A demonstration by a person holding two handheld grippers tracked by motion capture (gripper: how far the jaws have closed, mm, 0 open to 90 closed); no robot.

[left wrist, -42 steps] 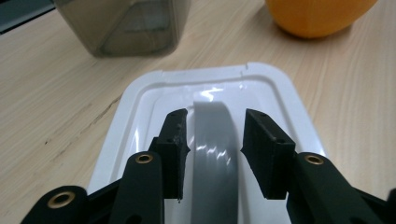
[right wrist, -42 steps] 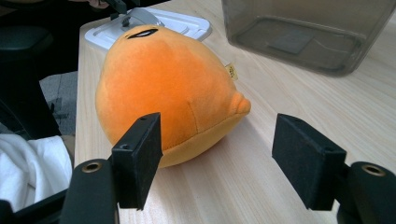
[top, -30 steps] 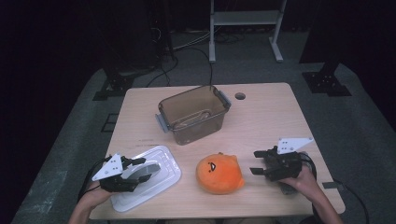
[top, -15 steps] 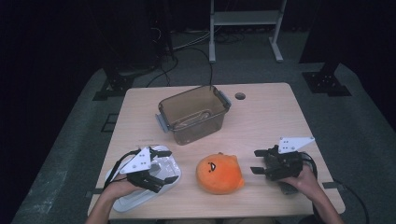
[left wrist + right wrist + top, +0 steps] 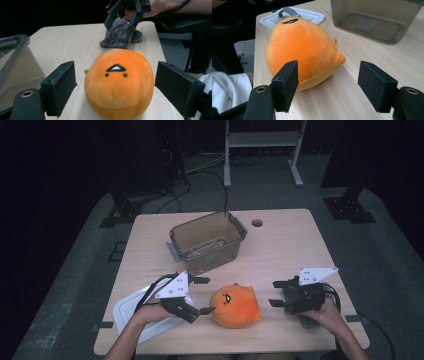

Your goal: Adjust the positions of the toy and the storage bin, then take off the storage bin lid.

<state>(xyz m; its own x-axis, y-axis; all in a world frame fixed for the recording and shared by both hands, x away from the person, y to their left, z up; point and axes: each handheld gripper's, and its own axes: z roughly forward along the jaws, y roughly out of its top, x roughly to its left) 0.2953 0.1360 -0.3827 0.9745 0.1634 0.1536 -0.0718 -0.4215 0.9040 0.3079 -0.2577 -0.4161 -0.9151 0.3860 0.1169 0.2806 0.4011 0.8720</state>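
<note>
An orange plush toy (image 5: 235,306) with a small face lies near the table's front edge, between my two grippers. My left gripper (image 5: 206,295) is at its left side, open, and its jaws have just been opening. In the left gripper view the plush (image 5: 118,85) sits at the mouth of the left gripper (image 5: 117,91), with gaps to both pads. My right gripper (image 5: 276,293) stands open a short way to the right of the plush, pointing at it. In the right gripper view the plush (image 5: 302,50) lies just ahead of the right gripper (image 5: 330,86), untouched.
A clear brownish container (image 5: 207,240) stands open behind the plush, mid-table. A white lid (image 5: 127,315) with a grey handle lies flat at the front left, under my left forearm. A grey cloth (image 5: 121,36) lies beneath the right hand. A round cable hole (image 5: 257,223) is farther back.
My left gripper has moved right, from over the white lid to the plush's left side, and its jaws stand wider. The right gripper and the plush have stayed put.
</note>
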